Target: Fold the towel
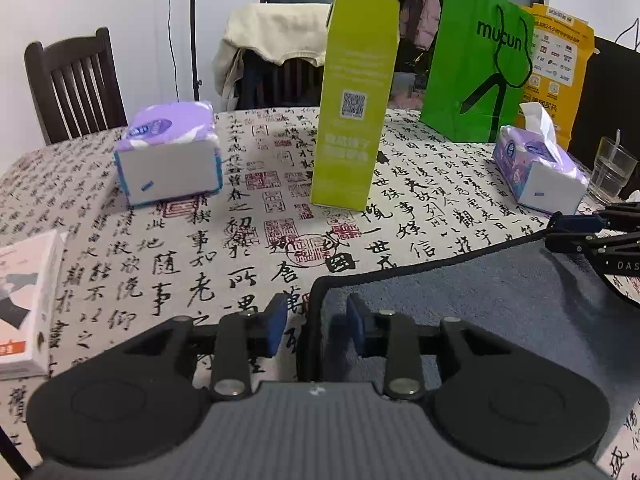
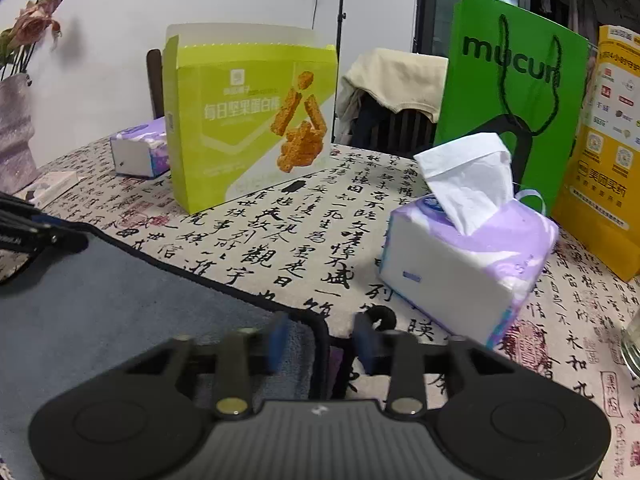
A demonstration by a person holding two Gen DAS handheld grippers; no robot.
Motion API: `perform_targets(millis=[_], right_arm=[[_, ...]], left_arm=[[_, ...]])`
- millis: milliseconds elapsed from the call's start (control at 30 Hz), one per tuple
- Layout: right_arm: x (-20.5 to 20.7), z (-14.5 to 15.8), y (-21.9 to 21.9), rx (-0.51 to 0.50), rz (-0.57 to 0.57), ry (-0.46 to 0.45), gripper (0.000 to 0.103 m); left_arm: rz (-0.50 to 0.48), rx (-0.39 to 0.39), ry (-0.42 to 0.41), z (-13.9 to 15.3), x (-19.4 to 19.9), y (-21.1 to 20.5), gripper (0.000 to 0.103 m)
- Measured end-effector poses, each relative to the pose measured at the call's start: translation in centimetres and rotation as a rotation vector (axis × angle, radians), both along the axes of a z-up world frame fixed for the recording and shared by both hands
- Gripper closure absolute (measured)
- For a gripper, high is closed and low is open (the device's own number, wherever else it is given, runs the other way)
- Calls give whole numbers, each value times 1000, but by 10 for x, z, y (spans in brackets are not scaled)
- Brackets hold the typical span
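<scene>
A grey-blue towel with a black hem [image 1: 492, 292] lies flat on the calligraphy tablecloth [image 1: 192, 256]. My left gripper [image 1: 316, 324] is open, its blue pads astride the towel's far left corner, with the hem between them. In the right wrist view the towel [image 2: 112, 292] fills the lower left. My right gripper [image 2: 320, 340] is open, its pads astride the towel's far right corner. The right gripper also shows at the right edge of the left wrist view [image 1: 592, 228], and the left one at the left edge of the right wrist view [image 2: 28, 232].
On the table stand a lime snack box [image 1: 354, 100], a green paper bag [image 1: 476, 68], a yellow bag [image 1: 556, 60], two purple tissue packs [image 1: 168, 156] [image 2: 468, 256], a glass [image 1: 612, 168] and a white box [image 1: 24, 304]. Chairs stand behind.
</scene>
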State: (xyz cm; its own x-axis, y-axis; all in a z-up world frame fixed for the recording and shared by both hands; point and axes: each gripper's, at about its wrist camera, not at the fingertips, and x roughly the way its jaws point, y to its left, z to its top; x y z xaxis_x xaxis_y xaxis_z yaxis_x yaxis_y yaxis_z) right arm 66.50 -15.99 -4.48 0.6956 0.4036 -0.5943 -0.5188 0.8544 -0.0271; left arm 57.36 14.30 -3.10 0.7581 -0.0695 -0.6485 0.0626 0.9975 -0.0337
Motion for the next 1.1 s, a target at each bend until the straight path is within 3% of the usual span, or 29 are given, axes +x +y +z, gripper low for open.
perform_targets(millis=[200,267,333,600,700,733,867,1100], right_arm=[[-13,17,-6,4,2,-15,61],[-18,24,-8,11,1,-13,46],[-23,32,-11,37,7,6,39],[-41,57,-20,73,19,36,29],[-48,62,-23,78,14,39,17],[-50,63,-24,74,11,44,9],[-57,64,-24,58,8,65,2],[-71,67,-21,36,4,96,0]], left_arm=[[-10,8,-17,20,-19,-6,57],[-14,7,-26,27,-26,-9,51],[-21,2,-21,34,-31,-12,44],[-8,21,-50,58,-58,-23,12],[2,26,-49,63,-66,-24,3],[3,27,-47,64,-69,-25,1],[-8,33,-42,68,-78,-29,0],[-8,52,-55,76,-96,-34,0]])
